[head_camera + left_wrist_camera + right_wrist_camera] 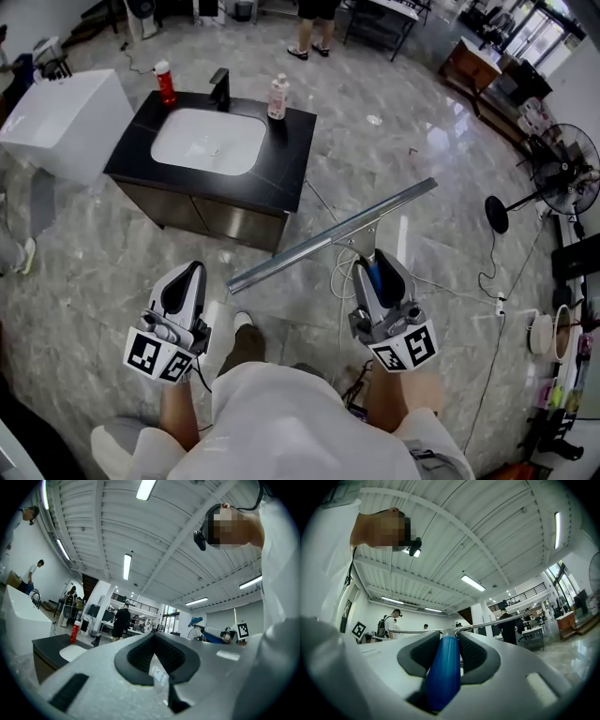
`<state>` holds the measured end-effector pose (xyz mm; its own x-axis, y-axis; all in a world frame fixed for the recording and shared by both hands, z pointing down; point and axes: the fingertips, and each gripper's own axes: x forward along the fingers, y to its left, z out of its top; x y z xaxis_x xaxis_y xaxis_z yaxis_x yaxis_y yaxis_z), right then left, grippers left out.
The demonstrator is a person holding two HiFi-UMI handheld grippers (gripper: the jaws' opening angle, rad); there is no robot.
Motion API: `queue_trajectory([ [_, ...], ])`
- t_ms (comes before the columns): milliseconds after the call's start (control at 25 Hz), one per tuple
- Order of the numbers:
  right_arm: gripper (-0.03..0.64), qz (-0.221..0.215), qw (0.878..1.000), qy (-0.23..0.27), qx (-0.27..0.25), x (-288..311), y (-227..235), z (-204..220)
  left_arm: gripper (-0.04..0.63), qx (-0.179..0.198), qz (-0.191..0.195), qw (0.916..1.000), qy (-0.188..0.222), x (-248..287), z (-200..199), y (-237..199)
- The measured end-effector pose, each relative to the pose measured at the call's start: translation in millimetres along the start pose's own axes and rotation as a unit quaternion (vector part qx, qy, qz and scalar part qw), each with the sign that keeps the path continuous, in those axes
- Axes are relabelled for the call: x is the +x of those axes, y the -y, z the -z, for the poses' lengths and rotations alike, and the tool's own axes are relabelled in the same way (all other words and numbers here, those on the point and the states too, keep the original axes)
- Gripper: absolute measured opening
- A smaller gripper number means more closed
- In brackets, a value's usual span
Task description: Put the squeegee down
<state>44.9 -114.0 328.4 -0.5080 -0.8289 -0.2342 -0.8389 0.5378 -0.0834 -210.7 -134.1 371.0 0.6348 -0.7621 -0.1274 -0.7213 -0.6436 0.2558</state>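
Observation:
The squeegee (333, 234) has a long metal blade that stretches slantwise over the marble floor, from low left to high right, held up in the air. Its blue handle (375, 278) sits between the jaws of my right gripper (376, 255), which is shut on it. In the right gripper view the blue handle (443, 672) fills the gap of the right gripper (449, 641), with the thin blade (487, 625) across the top. My left gripper (190, 272) hangs to the left, apart from the squeegee. Seen in its own view, the left gripper (154, 641) is shut on nothing.
A black vanity (281, 178) with a white basin stands ahead, with a faucet (219, 89), a red bottle (165, 82) and a white bottle (277, 97) on it. A white tub (61, 122) is at left. Cables (487, 281) and a fan (562, 169) lie right.

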Motion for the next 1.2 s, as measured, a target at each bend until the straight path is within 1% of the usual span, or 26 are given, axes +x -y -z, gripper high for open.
queue_trajectory([
  [160,0.138,0.003,1.0,-0.019,0.001,53,3,19,0.002,-0.011,0.004,0.9999,-0.004,22,-7,-51],
  [320,0.138,0.011,0.999,-0.036,0.0,82,20,38,0.002,-0.018,0.0,0.9998,-0.012,41,-5,-78],
  [440,0.138,0.012,0.999,-0.046,0.004,95,38,52,0.002,-0.016,-0.011,0.9997,-0.016,54,-4,-87],
  [560,0.138,0.006,0.999,-0.046,0.019,109,57,64,0.002,-0.01,-0.027,0.9994,-0.016,64,-6,-92],
  [720,0.138,-0.007,0.998,-0.054,0.031,128,82,77,0.002,-0.012,-0.043,0.9988,-0.02,79,-6,-90],
  [800,0.138,-0.006,0.997,-0.063,0.038,138,97,89,0.002,-0.009,-0.045,0.9987,-0.021,91,-6,-89],
  [880,0.138,0.001,0.996,-0.076,0.045,149,114,109,0.002,-0.008,-0.043,0.9988,-0.02,102,-7,-88],
  [1000,0.138,0.013,0.993,-0.114,0.042,168,142,153,0.002,-0.01,-0.042,0.9987,-0.025,113,0,-87],
  [1200,0.138,0.027,0.982,-0.183,0.034,210,183,237,0.002,-0.018,-0.06,0.9973,-0.037,117,11,-95],
])
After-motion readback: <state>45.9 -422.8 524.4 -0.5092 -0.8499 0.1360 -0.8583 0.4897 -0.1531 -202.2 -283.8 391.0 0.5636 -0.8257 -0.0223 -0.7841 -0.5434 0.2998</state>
